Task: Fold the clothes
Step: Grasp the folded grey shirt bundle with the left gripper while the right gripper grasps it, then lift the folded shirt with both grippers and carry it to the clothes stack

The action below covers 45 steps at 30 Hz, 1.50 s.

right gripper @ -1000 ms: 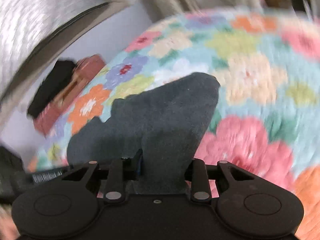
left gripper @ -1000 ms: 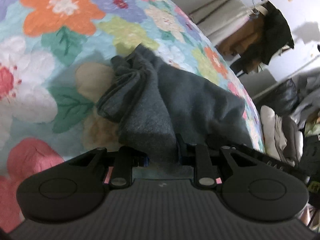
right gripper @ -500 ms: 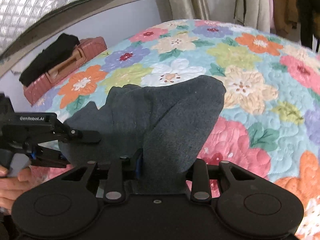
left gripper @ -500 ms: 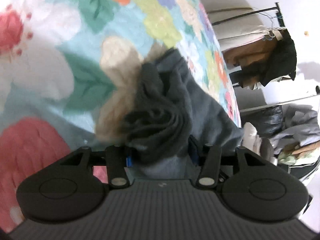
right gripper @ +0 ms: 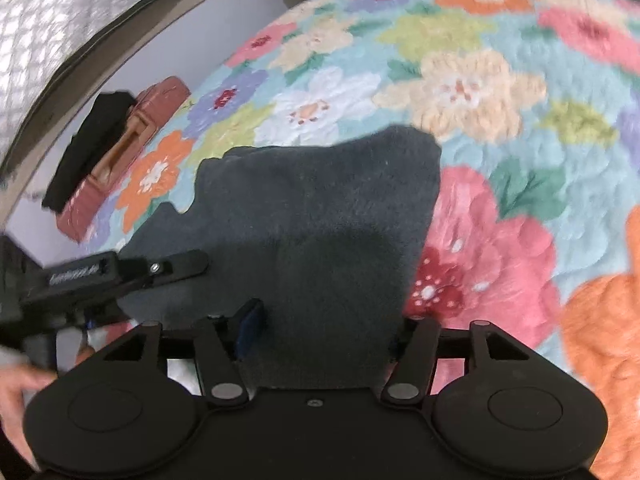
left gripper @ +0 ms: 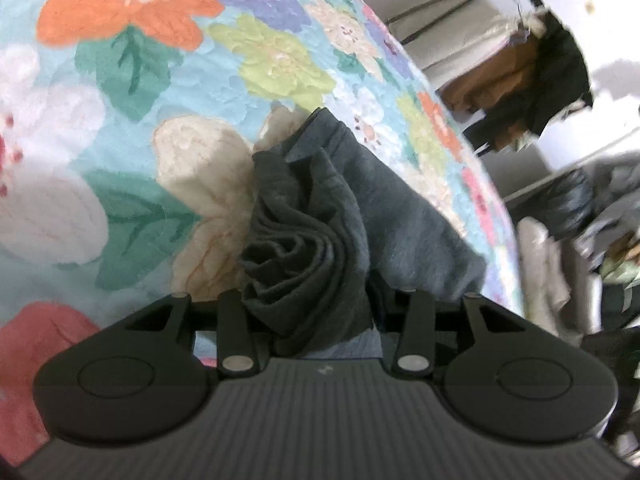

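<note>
The dark grey garment (left gripper: 360,216) lies on the floral quilt (left gripper: 160,80) of the bed, bunched into folds where the left tool (left gripper: 316,320) is clamped on it; the right tool (right gripper: 324,340) is clamped on its other edge.

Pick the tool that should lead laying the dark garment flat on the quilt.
Right tool, probably: its side of the dark garment hangs as a smooth panel. The left tool grips a bunched wad.

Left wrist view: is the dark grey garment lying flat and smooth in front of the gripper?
No, the dark grey garment is bunched into rolled folds between the left gripper fingers, above the floral quilt.
</note>
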Available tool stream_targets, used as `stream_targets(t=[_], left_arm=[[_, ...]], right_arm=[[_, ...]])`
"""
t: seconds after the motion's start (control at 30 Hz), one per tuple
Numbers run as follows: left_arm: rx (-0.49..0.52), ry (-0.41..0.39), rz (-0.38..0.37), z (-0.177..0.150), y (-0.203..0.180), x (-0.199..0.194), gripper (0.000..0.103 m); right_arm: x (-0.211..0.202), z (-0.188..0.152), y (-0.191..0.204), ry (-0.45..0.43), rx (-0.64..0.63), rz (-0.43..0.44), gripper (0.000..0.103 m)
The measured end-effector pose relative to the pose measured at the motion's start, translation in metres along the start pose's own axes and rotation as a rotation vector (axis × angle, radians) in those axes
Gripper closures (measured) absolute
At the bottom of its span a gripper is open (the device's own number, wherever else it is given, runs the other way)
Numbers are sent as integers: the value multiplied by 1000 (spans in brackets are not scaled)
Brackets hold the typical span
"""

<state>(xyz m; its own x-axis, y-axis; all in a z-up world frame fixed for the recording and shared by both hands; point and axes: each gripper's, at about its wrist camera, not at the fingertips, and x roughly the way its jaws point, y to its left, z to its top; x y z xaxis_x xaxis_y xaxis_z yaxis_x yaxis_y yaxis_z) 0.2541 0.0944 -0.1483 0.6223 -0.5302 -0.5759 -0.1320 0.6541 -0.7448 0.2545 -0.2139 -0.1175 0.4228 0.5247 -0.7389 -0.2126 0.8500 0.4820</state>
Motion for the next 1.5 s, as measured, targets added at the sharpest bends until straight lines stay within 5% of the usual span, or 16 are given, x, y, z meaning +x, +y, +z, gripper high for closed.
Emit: stream_targets(t=[0.1, 0.2, 0.23, 0.3, 0.5, 0.77, 1.5], left_arm=[[-36, 24, -41, 4, 7, 2, 53], [-20, 36, -24, 6, 5, 4, 62], [4, 35, -6, 6, 1, 5, 72], [48, 30, 20, 6, -6, 4, 74], [170, 60, 18, -9, -44, -2, 77], [401, 138, 101, -57, -106, 4, 77], [624, 205, 122, -152, -196, -9, 77]], right_arm=[[9, -1, 4, -18, -21, 9, 35], [9, 0, 19, -19, -153, -18, 52], [8, 1, 24, -17, -192, -26, 61], [1, 3, 31, -27, -248, -40, 65], [-36, -11, 48, -109, -406, -130, 67], [-88, -36, 22, -159, -315, -154, 68], [-186, -97, -16, -296, -237, -182, 69]])
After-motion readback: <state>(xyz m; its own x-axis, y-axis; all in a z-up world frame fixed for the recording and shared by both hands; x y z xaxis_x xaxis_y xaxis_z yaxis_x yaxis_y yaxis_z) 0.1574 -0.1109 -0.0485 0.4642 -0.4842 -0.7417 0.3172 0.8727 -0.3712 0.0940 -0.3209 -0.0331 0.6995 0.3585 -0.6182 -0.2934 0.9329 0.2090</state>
